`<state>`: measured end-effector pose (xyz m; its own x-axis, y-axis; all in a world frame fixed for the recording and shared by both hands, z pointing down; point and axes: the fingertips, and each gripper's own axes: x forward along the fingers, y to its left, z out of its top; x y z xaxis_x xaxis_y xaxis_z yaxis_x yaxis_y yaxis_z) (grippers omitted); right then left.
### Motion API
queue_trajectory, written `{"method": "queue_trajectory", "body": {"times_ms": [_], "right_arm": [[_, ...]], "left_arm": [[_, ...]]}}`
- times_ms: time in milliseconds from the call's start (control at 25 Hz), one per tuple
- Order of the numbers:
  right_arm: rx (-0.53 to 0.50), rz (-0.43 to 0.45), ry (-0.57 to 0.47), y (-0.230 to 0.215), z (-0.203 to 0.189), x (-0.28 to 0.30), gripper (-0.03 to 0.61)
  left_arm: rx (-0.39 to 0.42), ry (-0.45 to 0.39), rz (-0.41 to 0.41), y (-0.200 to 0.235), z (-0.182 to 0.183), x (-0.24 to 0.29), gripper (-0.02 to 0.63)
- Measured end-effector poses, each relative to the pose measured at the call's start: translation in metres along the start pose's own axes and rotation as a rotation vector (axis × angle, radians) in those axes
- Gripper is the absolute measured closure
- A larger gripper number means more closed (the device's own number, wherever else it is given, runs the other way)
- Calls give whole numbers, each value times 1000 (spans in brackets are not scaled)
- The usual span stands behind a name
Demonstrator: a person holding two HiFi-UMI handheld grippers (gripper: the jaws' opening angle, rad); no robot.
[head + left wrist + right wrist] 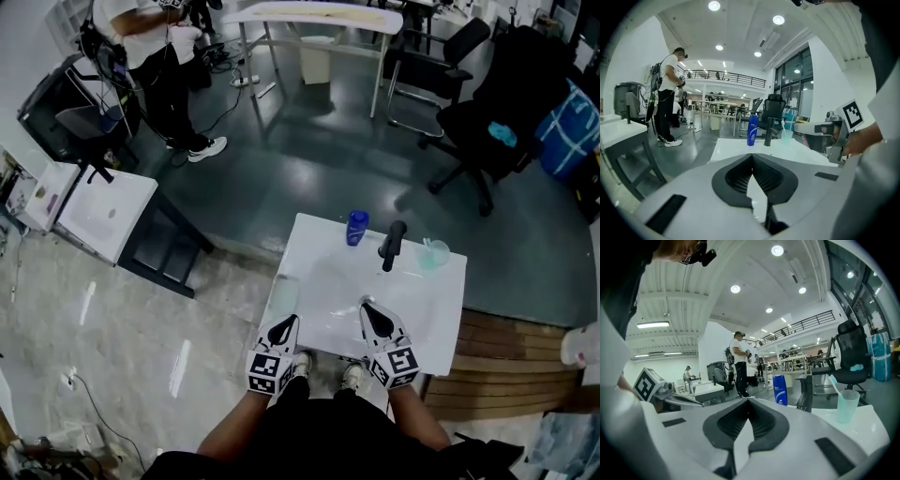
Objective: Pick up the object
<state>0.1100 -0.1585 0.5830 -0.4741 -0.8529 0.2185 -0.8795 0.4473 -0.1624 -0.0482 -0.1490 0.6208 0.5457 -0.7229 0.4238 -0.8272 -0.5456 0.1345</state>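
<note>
On the white table (328,291) stand a blue bottle (356,228), a black upright object (392,244) and a pale green cup (433,253) with a toothbrush in it, all along the far edge. My left gripper (284,328) and right gripper (373,317) hover over the near edge, well short of them, both shut with nothing between the jaws. The left gripper view shows its closed tips (752,157) with the bottle (752,130) straight ahead. In the right gripper view the closed tips (749,400) point left of the bottle (780,390), and the cup (847,406) is at the right.
A black office chair (487,122) stands beyond the table at the right. A person (159,56) stands far left by a white cabinet (103,211). Wooden boards (506,366) lie to the table's right.
</note>
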Motion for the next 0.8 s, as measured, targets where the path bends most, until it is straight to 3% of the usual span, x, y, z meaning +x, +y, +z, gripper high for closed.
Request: {"method": "queue_trajectory", "body": {"times_ms": [320, 560, 640, 800], "right_arm": [[-4, 63, 31, 14, -12, 9, 560], [-8, 93, 35, 19, -11, 13, 560], [-6, 96, 38, 20, -12, 13, 560], [-2, 102, 45, 23, -15, 13, 560]], "left_arm": [[-3, 21, 194, 31, -19, -8, 595], [-14, 45, 267, 40, -29, -16, 592], [-20, 60, 279, 42, -34, -17, 552], [-42, 83, 287, 45, -43, -15, 396]]}}
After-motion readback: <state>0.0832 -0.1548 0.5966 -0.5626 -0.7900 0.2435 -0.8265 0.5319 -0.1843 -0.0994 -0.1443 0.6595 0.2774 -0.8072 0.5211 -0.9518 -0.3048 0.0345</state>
